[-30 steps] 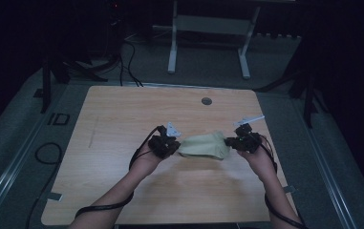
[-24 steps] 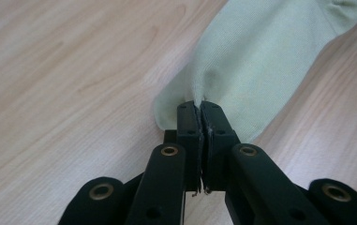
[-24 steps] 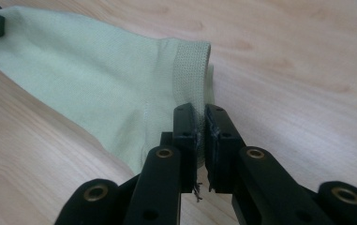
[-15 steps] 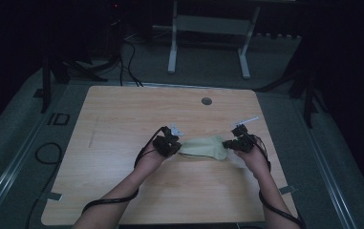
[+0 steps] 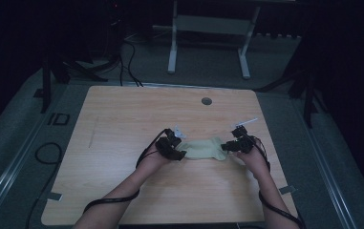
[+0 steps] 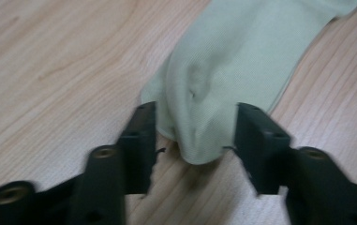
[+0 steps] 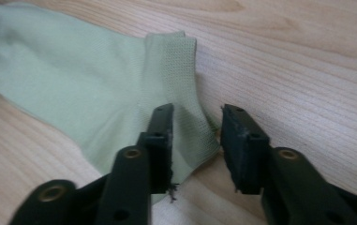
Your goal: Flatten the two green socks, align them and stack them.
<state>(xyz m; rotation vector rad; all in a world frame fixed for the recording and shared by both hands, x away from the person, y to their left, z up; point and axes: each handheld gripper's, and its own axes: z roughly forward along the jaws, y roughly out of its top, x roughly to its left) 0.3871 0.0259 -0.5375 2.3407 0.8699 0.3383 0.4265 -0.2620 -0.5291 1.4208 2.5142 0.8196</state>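
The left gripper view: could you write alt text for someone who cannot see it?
A pale green sock lies on a wooden table, one end between the open black jaws of the left gripper, which have just been opening. The pads do not press it.

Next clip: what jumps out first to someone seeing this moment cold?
A pale green sock lies flat near the middle of the wooden table, stretched between two hands. The left hand-held gripper has just been opening, its jaws apart with the sock's toe end between them. The right hand-held gripper has also just been opening, its jaws parted over the ribbed cuff.
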